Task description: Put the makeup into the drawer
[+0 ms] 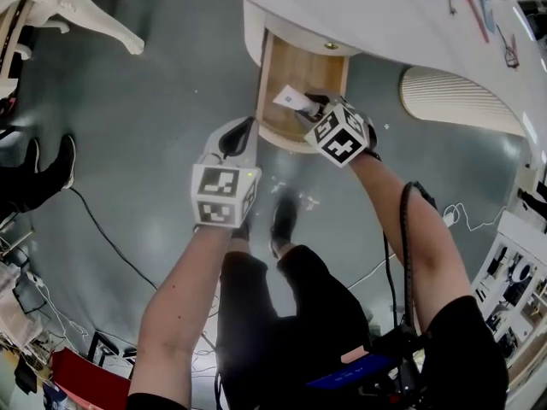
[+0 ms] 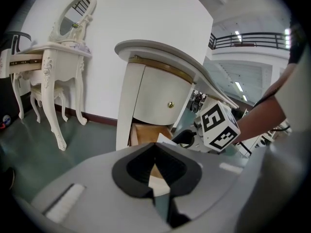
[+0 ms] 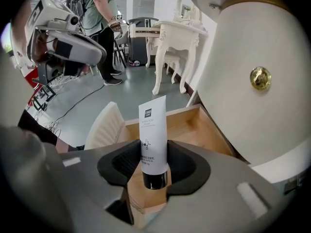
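Note:
A white makeup tube (image 3: pixel 153 130) with a dark cap stands between the pads of my right gripper (image 3: pixel 154 152), which is shut on it near the cap. In the head view the tube (image 1: pixel 293 99) hangs over the open wooden drawer (image 1: pixel 299 71) of the white dressing table, with my right gripper (image 1: pixel 309 109) at the drawer's front right. The drawer (image 3: pixel 194 125) lies just beyond the tube. My left gripper (image 1: pixel 244 128) hovers left of the drawer's front, shut with nothing in it. In its own view my left gripper (image 2: pixel 155 152) faces the drawer (image 2: pixel 143 132).
The drawer's ribbed cream front (image 3: pixel 104 127) curves toward me. A brass knob (image 3: pixel 260 77) sits on the cabinet door above the drawer. A second white vanity (image 2: pixel 48 67) stands to the left. Cables (image 1: pixel 102 229) cross the grey floor, and a bystander (image 3: pixel 104 13) stands beyond.

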### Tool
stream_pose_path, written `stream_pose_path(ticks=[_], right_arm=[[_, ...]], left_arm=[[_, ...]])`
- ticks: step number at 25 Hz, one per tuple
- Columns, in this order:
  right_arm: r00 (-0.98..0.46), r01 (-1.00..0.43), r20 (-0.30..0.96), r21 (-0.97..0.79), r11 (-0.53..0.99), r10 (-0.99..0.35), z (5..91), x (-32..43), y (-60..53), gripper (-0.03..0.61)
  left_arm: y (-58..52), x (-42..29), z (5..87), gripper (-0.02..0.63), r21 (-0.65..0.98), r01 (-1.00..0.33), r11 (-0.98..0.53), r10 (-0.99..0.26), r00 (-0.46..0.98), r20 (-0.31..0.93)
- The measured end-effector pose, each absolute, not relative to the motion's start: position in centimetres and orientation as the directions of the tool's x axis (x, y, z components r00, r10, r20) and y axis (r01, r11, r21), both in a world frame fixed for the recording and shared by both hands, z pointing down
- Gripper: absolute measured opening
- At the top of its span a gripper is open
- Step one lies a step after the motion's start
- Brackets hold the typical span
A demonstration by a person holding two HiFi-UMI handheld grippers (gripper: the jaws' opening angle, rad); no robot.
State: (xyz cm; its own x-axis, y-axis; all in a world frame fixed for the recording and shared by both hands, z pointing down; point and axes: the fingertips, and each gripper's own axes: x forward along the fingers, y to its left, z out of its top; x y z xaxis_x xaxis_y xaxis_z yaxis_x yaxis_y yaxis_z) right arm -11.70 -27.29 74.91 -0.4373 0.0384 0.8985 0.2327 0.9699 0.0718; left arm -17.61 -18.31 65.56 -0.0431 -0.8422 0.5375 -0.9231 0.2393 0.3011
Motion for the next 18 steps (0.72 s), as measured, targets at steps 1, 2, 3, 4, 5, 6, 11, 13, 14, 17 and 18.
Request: stream_pose_path(ticks=[1,2,3,4,5,6,11,13,14,17,18], right_arm=[[-0.43,0.237,0.902,0.074,0.969,0.036,75.4,-11.8,-27.4,0.17],[-0.425,0.242,0.904,0.075,0.967,0.036,75.9,-12.0,-27.4,0.17],[-0.42,0.247,0.907,0.074,0.966,0.038,76.3,-12.0,-27.4,0.17],[-0.414,0.253,0.909,0.073,0.965,0.04,76.7,-12.1,-27.3,0.17],[-0.408,0.257,0.912,0.074,0.964,0.039,77.2,-12.1,-27.3,0.17],[-0.402,0.26,0.915,0.076,0.963,0.037,77.6,-12.2,-27.4,0.17],[-0.367,0.284,0.929,0.071,0.956,0.041,79.7,-12.4,-27.6,0.17],[-0.354,0.302,0.934,0.075,0.95,0.039,80.4,-12.3,-27.9,0.17],[-0.351,0.305,0.936,0.078,0.949,0.035,80.6,-12.3,-28.1,0.17],[-0.344,0.307,0.938,0.086,0.948,0.026,81.4,-12.8,-28.5,0.17],[-0.342,0.31,0.939,0.088,0.947,0.025,81.7,-13.1,-28.5,0.17]], left_arm=[[-18.3,-17.7,65.9,0.0,0.302,-0.922,0.242,-0.841,-0.044,0.539],[-18.3,-17.7,66.2,0.0,0.303,-0.921,0.246,-0.84,-0.047,0.541],[-18.3,-17.7,66.4,0.0,0.303,-0.92,0.25,-0.839,-0.05,0.541],[-18.3,-17.7,66.5,0.0,0.303,-0.92,0.25,-0.841,-0.051,0.539],[-18.5,-17.6,66.7,0.0,0.303,-0.921,0.245,-0.843,-0.048,0.535],[-18.7,-17.5,66.9,0.0,0.303,-0.923,0.237,-0.846,-0.043,0.531],[-18.7,-17.5,67.6,0.0,0.307,-0.921,0.241,-0.846,-0.044,0.532],[-18.8,-17.5,67.7,0.0,0.313,-0.917,0.248,-0.849,-0.049,0.527],[-18.8,-17.4,67.9,0.0,0.316,-0.916,0.248,-0.851,-0.05,0.523],[-19.0,-17.5,68.4,0.0,0.32,-0.916,0.243,-0.856,-0.048,0.514],[-19.1,-17.7,68.6,0.0,0.32,-0.916,0.241,-0.859,-0.048,0.51]])
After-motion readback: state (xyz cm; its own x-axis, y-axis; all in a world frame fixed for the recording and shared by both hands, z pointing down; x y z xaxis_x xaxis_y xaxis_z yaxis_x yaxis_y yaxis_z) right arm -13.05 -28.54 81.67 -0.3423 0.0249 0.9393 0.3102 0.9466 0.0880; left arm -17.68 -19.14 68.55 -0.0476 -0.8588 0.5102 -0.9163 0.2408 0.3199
